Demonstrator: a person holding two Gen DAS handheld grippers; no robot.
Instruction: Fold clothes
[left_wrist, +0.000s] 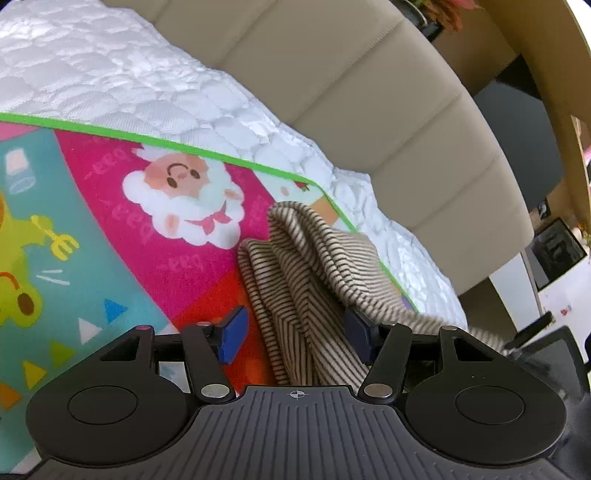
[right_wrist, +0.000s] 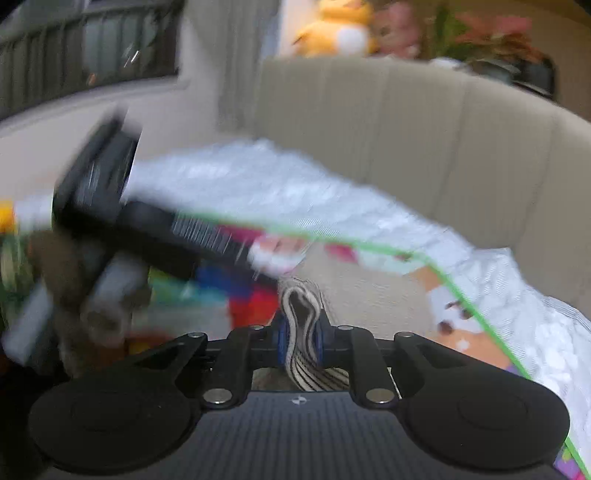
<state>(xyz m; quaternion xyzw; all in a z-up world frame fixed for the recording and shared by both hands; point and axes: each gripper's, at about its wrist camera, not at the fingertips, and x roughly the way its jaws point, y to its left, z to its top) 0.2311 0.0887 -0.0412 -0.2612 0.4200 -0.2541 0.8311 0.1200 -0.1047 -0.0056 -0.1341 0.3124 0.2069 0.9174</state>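
The left claw (left_wrist: 295, 334) is standing with its blue pads (left_wrist: 232, 334) spread apart, and a bunched fold of the striped garment (left_wrist: 306, 280) is lying between them; the right-hand pad is touching or half buried in the cloth, while the left-hand pad is sitting clear of it over the mat. The garment, cream with thin dark stripes, is heaped in soft ridges on the far right corner of a colourful play mat (left_wrist: 110, 229), near the mat's green edging (left_wrist: 207, 149). The mat is showing a cartoon sheep with a red bow on a pink field, and pale lettering is repeating around it; it seems to read "baa", though it is turned at an angle and not fully clear. A yellow fork, small triangles and a teal panel are showing to the left. The mat is lying on a white quilted mattress (left_wrist: 110, 70), and a beige padded headboard (left_wrist: 369, 92) is rising behind it. In the right wrist view, which is badly blurred, the right claw (right_wrist: 301, 339) is pressed together on a narrow fold of the same striped garment (right_wrist: 301, 314), the cloth looping up just beyond its pads. The dark body of the other gripper is smeared across the left. A yellow plush toy (right_wrist: 332, 26) is sitting far behind the headboard.
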